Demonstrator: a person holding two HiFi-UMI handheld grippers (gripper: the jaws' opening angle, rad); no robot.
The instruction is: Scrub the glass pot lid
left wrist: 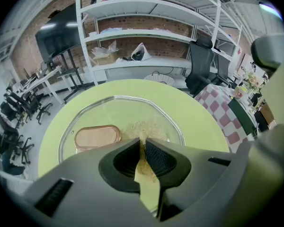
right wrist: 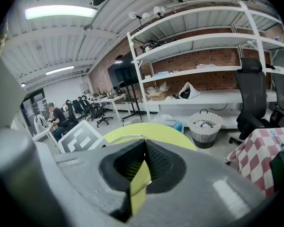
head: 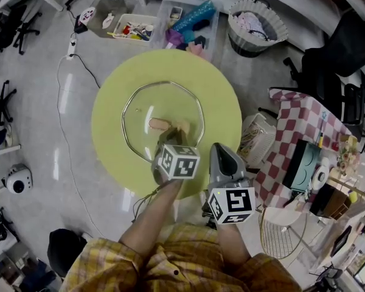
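Between the left gripper's (left wrist: pixel 141 142) jaws sits a tan, fibrous scrub pad (left wrist: pixel 143 128), pinched at its near edge, with the jaws nearly pressed together on it. The pad's free part lies on the round glass pot lid (head: pixel 152 102). The lid rests flat, handle up, about the middle of the round yellow-green table (head: pixel 109 139). Its oblong copper-coloured handle (head: pixel 159 124) lies just beside the pad at 9 o'clock in the head view, long axis running from 9 to 3 o'clock.

Held over the table's edge at about 5 o'clock, the right gripper (right wrist: pixel 144 144) has its jaws pressed together at the tips with nothing between them, well clear of the lid. Beyond the table, a white ruffled basket (head: pixel 255 26) stands at 1 o'clock and a red-and-white checked cloth (head: pixel 298 126) lies at 3 o'clock.
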